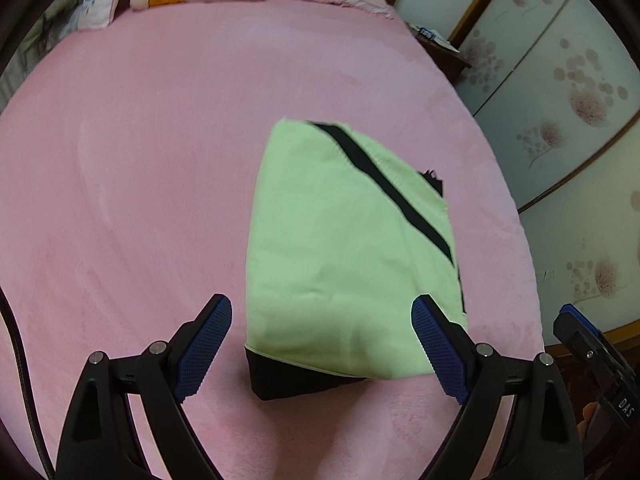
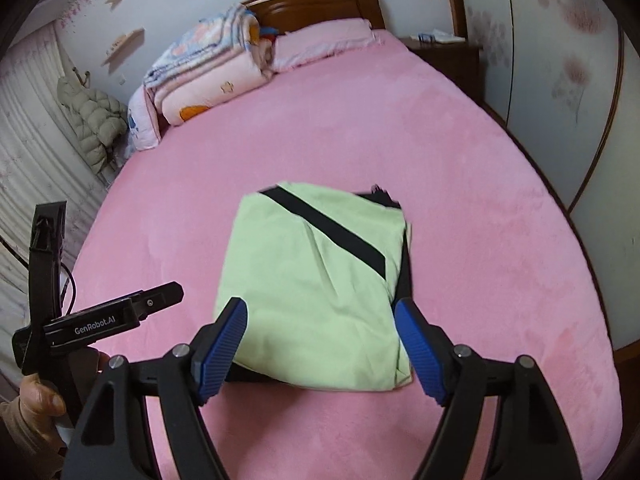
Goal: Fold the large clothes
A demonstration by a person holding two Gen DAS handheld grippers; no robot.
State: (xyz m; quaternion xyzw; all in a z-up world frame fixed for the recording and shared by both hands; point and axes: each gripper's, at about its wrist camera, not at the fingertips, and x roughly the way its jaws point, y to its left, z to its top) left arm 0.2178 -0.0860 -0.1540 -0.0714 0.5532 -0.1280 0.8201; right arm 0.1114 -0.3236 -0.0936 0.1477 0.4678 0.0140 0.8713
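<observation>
Folded light-green garment with a black diagonal stripe [image 1: 344, 248] lying flat near the middle of pink plush bed [image 1: 140, 160], black layer peeking out beneath (near edge). Left claw [image 1: 322, 350] spread wide over its near edge, gripping nothing. Right claw [image 2: 320, 346] likewise released, straddling the near edge, pads apart from cloth.

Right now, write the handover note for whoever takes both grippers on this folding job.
Left gripper: open, holding nothing, above the bundle's near edge.
Right gripper: open, holding nothing, also above the near edge.
Light green garment with black stripe: folded into a compact rectangle, lying flat on the pink plush bedspread.
Done: main folds.
Left: probably only tidying the black fabric protruding underneath.
</observation>
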